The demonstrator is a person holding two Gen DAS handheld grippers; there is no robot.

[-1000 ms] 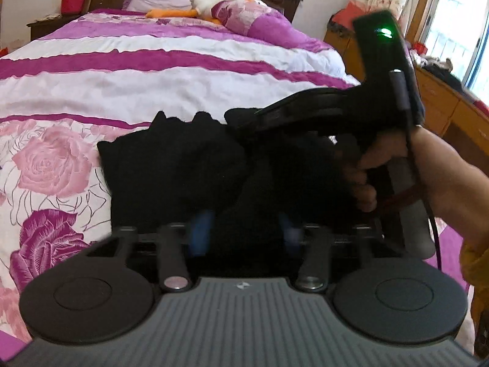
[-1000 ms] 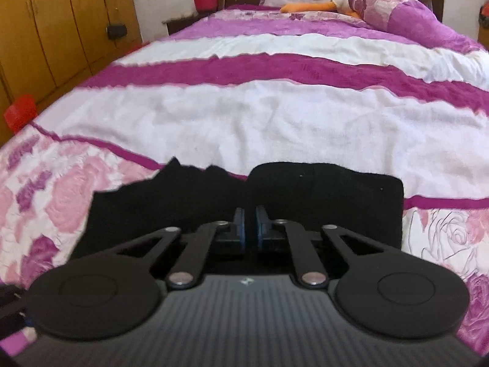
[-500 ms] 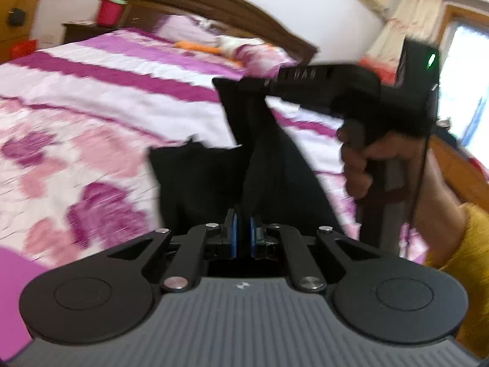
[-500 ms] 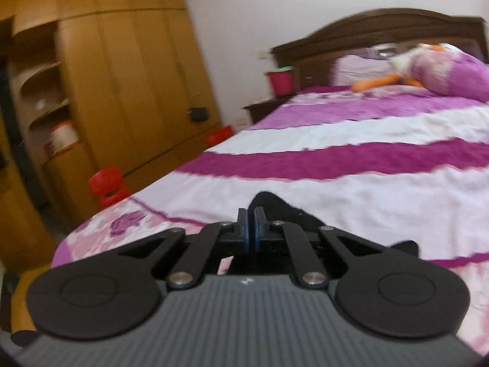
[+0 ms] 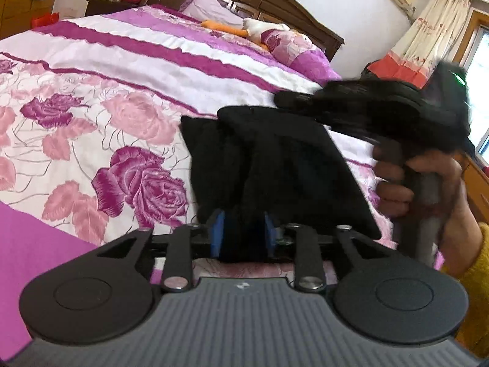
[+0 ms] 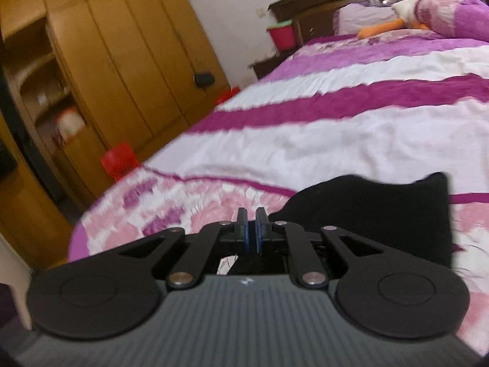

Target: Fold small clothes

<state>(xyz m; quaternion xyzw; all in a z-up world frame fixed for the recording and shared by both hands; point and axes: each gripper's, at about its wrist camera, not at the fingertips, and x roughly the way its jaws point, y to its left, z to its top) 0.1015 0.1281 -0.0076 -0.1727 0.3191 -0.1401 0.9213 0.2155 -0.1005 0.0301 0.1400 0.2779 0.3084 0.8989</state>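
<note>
A small black garment (image 5: 275,165) lies folded on the flowered bedspread (image 5: 91,122) near the bed's foot. My left gripper (image 5: 243,232) is open, its blue pads (image 5: 217,229) on either side of the garment's near edge. My right gripper (image 5: 284,99) shows in the left wrist view, its tips at the garment's far top edge. In the right wrist view my right gripper (image 6: 251,229) has its blue pads a narrow gap apart with nothing seen between them. The garment (image 6: 382,214) lies just right of them.
The bed has purple and white stripes (image 6: 366,116), pillows and an orange and white soft toy (image 5: 244,29) at the headboard. A wooden wardrobe (image 6: 107,61) and a red stool (image 6: 119,159) stand to the left. A dresser and curtained window (image 5: 428,39) are to the right.
The garment was lifted and brought back down folded over on the bed. My left gripper has opened from shut. My right gripper's pads have parted slightly and the garment now sits beside them.
</note>
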